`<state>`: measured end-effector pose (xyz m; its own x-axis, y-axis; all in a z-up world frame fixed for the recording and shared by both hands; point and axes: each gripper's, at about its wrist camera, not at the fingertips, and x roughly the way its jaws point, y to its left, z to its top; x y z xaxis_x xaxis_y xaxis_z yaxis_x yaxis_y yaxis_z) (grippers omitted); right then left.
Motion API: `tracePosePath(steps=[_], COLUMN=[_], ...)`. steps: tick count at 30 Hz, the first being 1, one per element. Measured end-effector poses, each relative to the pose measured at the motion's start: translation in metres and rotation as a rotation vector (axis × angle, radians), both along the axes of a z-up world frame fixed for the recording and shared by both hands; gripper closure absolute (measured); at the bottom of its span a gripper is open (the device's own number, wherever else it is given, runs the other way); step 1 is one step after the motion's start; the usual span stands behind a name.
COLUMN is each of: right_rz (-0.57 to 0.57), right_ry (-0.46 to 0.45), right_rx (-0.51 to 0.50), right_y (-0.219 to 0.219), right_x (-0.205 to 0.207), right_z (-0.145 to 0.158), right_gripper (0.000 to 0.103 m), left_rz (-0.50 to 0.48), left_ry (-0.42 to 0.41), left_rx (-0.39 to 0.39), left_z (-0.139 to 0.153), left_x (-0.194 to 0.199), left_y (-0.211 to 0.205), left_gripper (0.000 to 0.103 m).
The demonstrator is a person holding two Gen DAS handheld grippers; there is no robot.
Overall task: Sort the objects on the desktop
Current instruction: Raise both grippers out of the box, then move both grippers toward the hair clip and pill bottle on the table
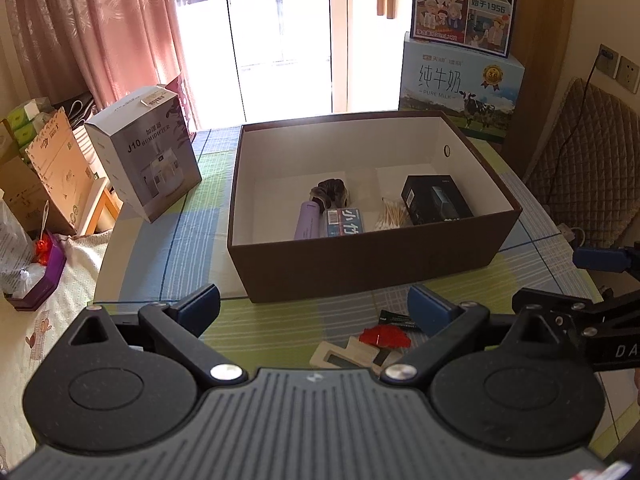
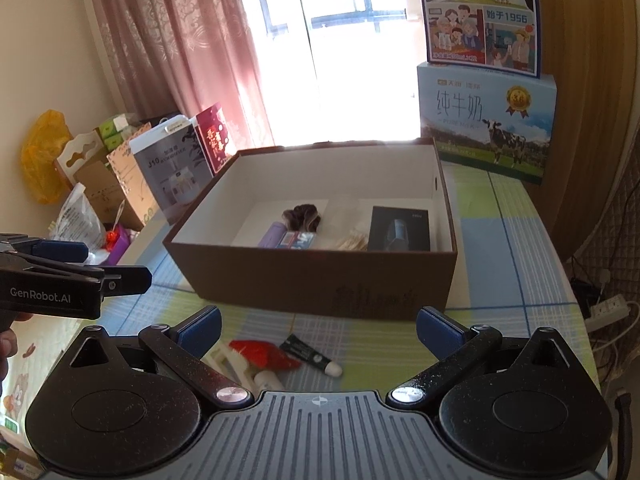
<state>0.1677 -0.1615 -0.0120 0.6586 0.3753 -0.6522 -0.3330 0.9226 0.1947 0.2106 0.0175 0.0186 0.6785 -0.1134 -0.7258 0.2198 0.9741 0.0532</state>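
Left claw [image 1: 314, 306]: wide, holding nothing, above the near tabletop [image 1: 192, 232]. Right claw [image 2: 318, 330]: wide, likewise holding nothing.

The brown box [image 1: 360, 264] stands open on the tabletop, just beyond both claws. Inside it, left to right: purple tube [image 1: 307, 221] with a dark scrunchie [image 1: 330, 192] behind it, blue packet [image 1: 345, 222], cotton swabs [image 1: 392, 214], black carton [image 1: 436, 200].

Unsorted on the tabletop, before the box: red item [image 2: 266, 354], black tube [image 2: 310, 354] with white cap, white device [image 1: 338, 360].
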Motion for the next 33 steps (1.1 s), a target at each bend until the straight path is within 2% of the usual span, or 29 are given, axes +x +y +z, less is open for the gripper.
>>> tracePosePath(steps=[19,33], right_rz=[0.033,0.032], right_ry=[0.106,0.183], right_rx=[-0.024,-0.045], right_y=[-0.011,-0.017], right_x=[-0.035,-0.04], right_z=[-0.041,-0.066], right_gripper=[0.002,0.002], left_rz=[0.026,0.026], left_ry=[0.118,0.204], left_rx=[0.02,0.018], left_z=[-0.042,-0.071], left_x=[-0.049,-0.055], left_y=[0.01,0.004], left_gripper=[0.004,0.004])
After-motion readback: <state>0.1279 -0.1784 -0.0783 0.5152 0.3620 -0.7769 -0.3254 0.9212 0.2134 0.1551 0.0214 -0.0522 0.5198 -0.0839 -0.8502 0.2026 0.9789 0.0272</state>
